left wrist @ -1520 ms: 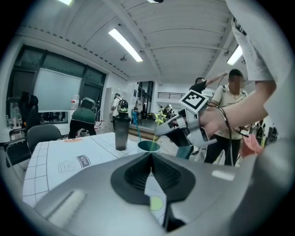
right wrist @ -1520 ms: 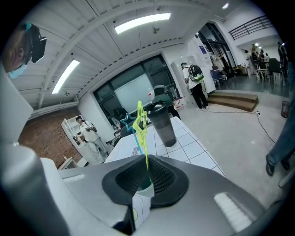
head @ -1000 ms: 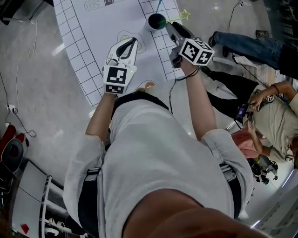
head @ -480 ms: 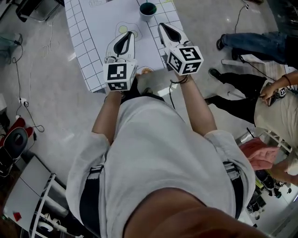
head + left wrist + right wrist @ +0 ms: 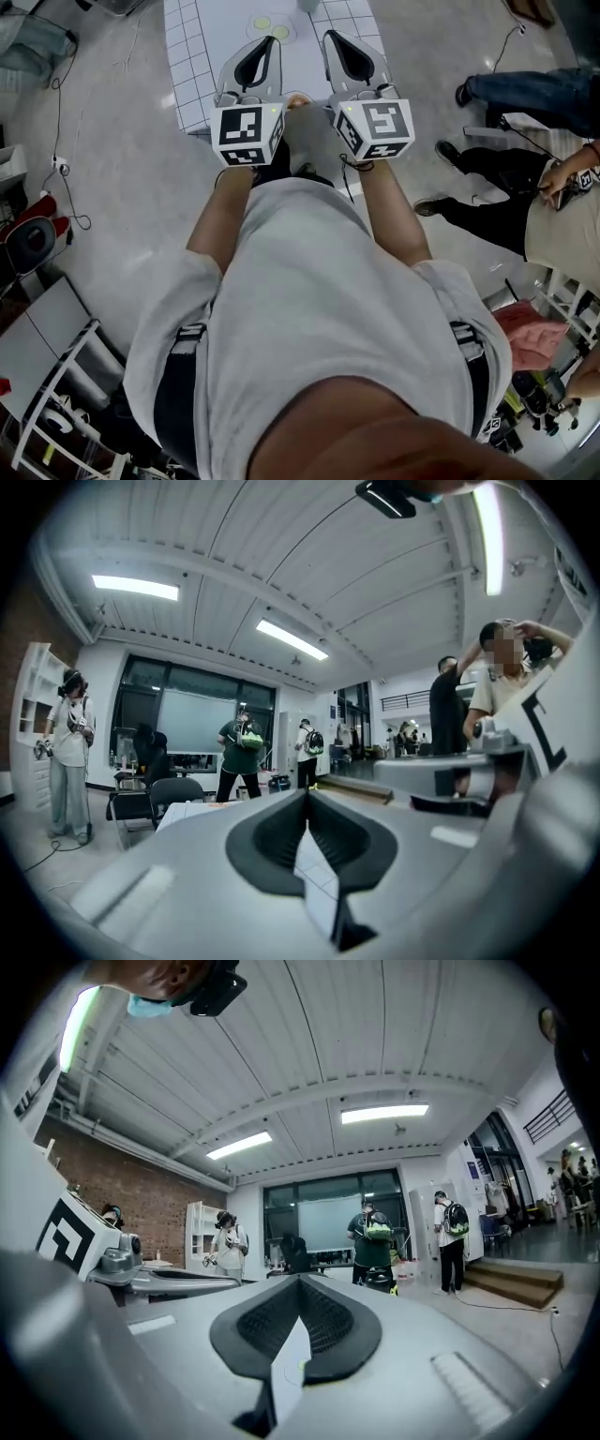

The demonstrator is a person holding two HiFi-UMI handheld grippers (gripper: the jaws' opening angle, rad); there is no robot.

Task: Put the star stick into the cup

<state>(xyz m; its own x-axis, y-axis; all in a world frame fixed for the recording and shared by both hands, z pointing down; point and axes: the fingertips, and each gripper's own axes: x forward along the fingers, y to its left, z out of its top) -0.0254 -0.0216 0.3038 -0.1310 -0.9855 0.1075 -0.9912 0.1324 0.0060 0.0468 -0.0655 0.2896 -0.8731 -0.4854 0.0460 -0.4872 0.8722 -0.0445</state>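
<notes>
Presently both grippers are held up side by side at the upper centre of the head view, in front of the person's chest, pointing toward the top of the frame. On the left gripper (image 5: 266, 49) the fingers (image 5: 267, 841) are closed, the dark pads meeting at the tip with nothing between them. Only a sliver of white shows through the gap behind the tip. On the right gripper (image 5: 335, 42) the fingers (image 5: 337, 1330) are likewise closed tip to tip, and nothing is held. The two grippers are just beside each other but apart, and each appears at the edge of the other's own view. Their marker cubes (image 5: 246, 136) sit at the near end, by the wrists.

Beyond them, at the top centre of the head view, a white gridded mat (image 5: 192, 56) lies on the grey floor (image 5: 112, 187). Two yellow-green round marks (image 5: 272, 26) sit on it close to the top edge. The star stick cannot be made out in any view. The cup cannot be confirmed, since the mat beside the marks is cut off by the top edge.

Both gripper views look level across a large room. Noted there are ceiling strip lights (image 5: 136, 587), a dark window wall (image 5: 328, 1222) and several standing people (image 5: 242, 757), some with backpacks. A brick wall (image 5: 141, 1204) fills the left of the right gripper view. Bystanders' legs (image 5: 525, 94) occupy the right edge of the head view.
</notes>
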